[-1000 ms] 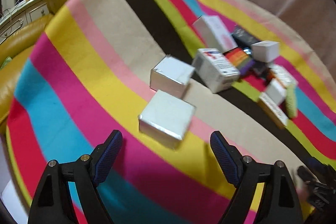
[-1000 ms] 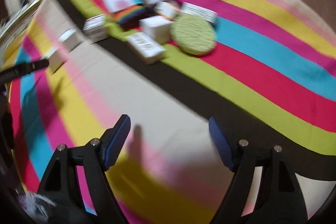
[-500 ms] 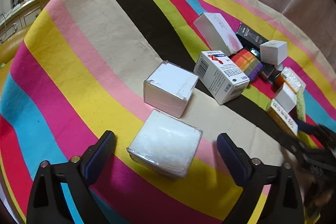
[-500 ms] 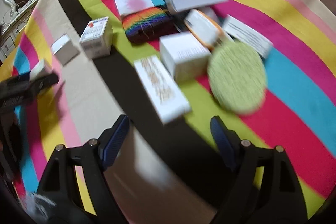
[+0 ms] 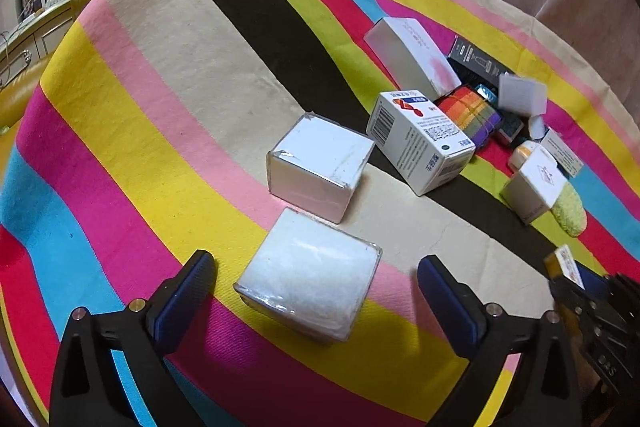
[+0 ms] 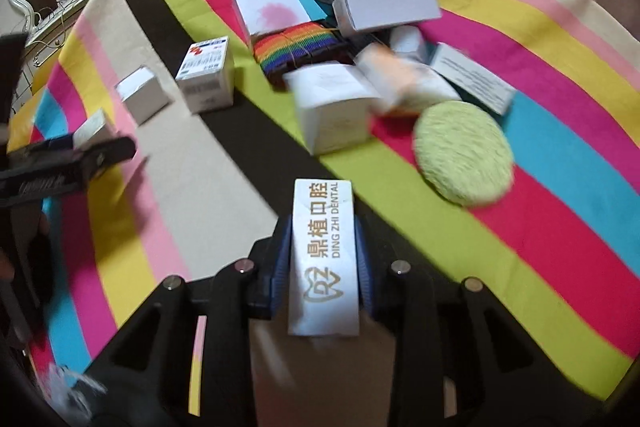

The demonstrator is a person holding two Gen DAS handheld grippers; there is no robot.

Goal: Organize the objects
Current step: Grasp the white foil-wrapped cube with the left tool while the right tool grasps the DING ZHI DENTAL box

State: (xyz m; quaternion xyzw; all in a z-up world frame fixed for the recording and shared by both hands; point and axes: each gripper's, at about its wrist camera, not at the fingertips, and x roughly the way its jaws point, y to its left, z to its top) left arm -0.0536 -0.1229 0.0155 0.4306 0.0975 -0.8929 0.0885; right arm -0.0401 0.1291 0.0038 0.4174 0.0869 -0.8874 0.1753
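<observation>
The right gripper (image 6: 323,247) has just closed and now clamps a long white dental box (image 6: 323,259) between its blue pads, the box pointing forward along the fingers. The left gripper (image 5: 316,291) has just been opening and stands wide, tilted downward, its fingers either side of that wrapped white packet (image 5: 308,277) without touching it.
</observation>
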